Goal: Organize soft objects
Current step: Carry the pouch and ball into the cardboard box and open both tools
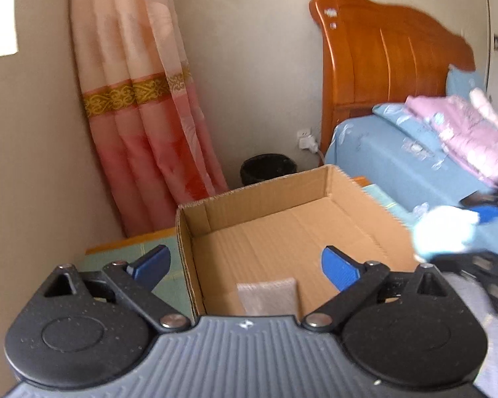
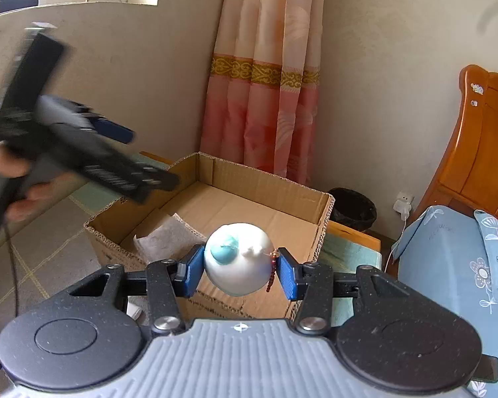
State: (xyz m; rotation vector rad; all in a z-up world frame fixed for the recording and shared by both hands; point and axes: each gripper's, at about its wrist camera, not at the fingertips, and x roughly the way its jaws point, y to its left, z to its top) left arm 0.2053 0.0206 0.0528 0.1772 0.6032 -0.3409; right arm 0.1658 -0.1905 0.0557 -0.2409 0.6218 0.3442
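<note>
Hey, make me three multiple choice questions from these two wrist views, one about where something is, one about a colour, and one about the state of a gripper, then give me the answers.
1. Where is the grey-white cloth?
A. inside the cardboard box
B. on the bed
C. in the black bin

2. What colour is the round patch on the white plush toy?
A. red
B. teal
C. yellow

3. How is the left gripper?
A. shut on the cloth
B. shut on the toy
C. open, holding nothing

Answers: 1 A, the cloth lies on the box floor near a corner. 2 B, a teal patch shows on the toy in the right gripper. 3 C, its blue pads stand wide apart with nothing between.
</note>
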